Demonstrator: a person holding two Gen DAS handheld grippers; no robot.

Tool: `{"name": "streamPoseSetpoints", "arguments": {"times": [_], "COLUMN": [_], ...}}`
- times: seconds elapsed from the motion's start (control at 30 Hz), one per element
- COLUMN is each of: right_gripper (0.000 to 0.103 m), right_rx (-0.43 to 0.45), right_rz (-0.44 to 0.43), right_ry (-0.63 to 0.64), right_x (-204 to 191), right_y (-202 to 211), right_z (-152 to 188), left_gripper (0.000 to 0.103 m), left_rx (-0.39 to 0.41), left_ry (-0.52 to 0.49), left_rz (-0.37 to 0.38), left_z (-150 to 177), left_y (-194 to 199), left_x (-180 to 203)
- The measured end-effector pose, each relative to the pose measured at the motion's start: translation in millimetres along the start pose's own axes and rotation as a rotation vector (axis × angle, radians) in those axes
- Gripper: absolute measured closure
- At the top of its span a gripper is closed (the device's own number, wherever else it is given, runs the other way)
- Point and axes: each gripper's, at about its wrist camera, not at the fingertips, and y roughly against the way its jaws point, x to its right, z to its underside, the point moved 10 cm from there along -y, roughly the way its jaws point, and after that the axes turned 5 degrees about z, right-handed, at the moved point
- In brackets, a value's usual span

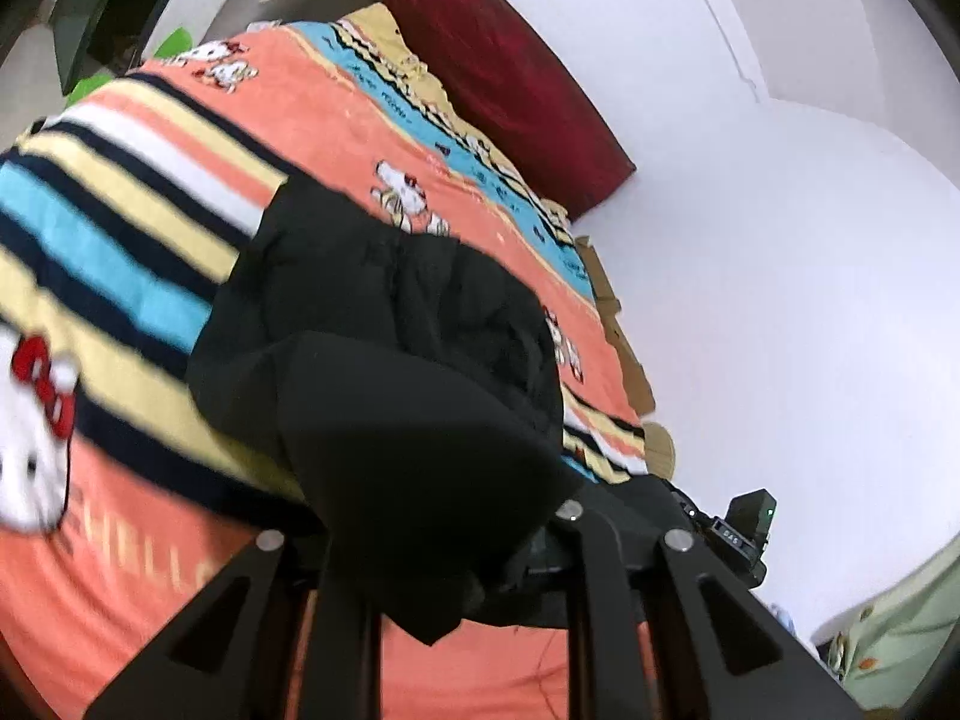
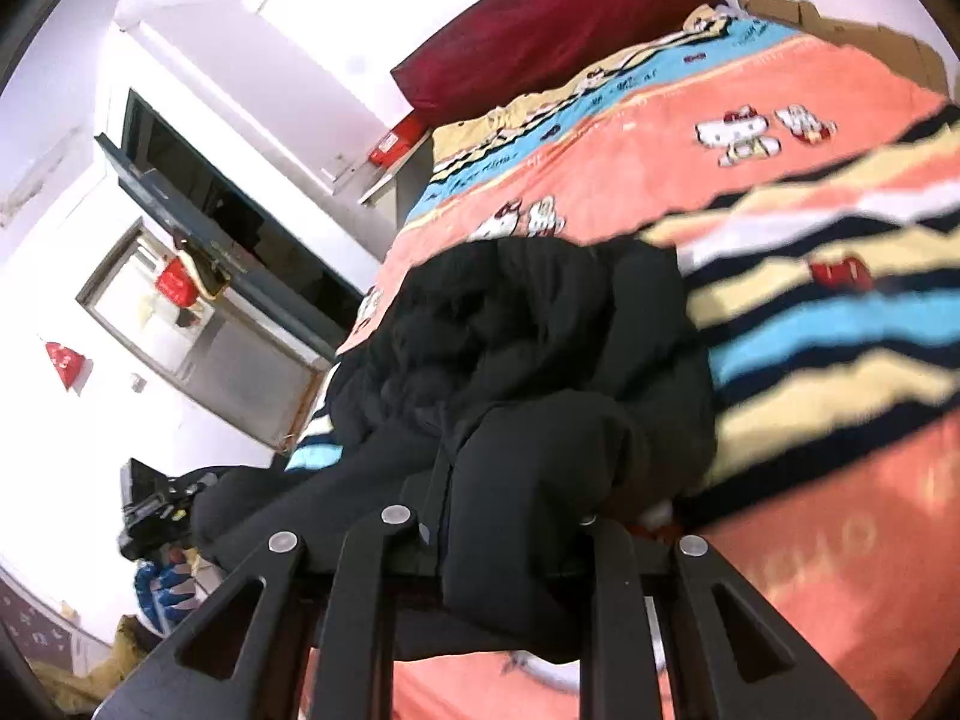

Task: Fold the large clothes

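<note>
A large black garment (image 1: 384, 324) lies bunched on a striped cartoon-cat blanket (image 1: 336, 120) on a bed. In the left wrist view my left gripper (image 1: 447, 558) is shut on a fold of the black garment, which drapes over and hides the fingertips. In the right wrist view my right gripper (image 2: 498, 546) is shut on another part of the same garment (image 2: 540, 360), lifted slightly off the blanket (image 2: 780, 138). The other gripper shows at the edge of each view, at the right in the left wrist view (image 1: 732, 534) and at the left in the right wrist view (image 2: 156, 510).
A dark red pillow (image 1: 510, 72) leans on the white wall at the head of the bed. Cardboard pieces (image 1: 624, 336) line the bed's wall side. A dark door frame (image 2: 228, 222) and window stand beyond the bed's other side.
</note>
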Motion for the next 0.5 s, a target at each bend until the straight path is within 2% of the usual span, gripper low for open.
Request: {"name": "streamPoseSetpoints", "arguments": {"times": [0.2, 0.4, 0.5], "right_gripper": [0.084, 0.082, 0.082], "right_rx": [-0.009, -0.038, -0.061], "right_rz": [0.052, 0.100, 0.106], "right_ry": [-0.031, -0.099, -0.160], "right_x": [4, 22, 39], "right_y": [-41, -97, -129], "right_z": [-60, -100, -115], "left_gripper": [0.085, 0.082, 0.080], "left_rx": [0.001, -0.015, -0.021], "left_ry": [0.027, 0.099, 0.127], "left_rz": [-0.077, -0.164, -0.177], "left_z": [-60, -116, -132], "left_y": [-42, -110, -138], "left_x": [-11, -51, -68]}}
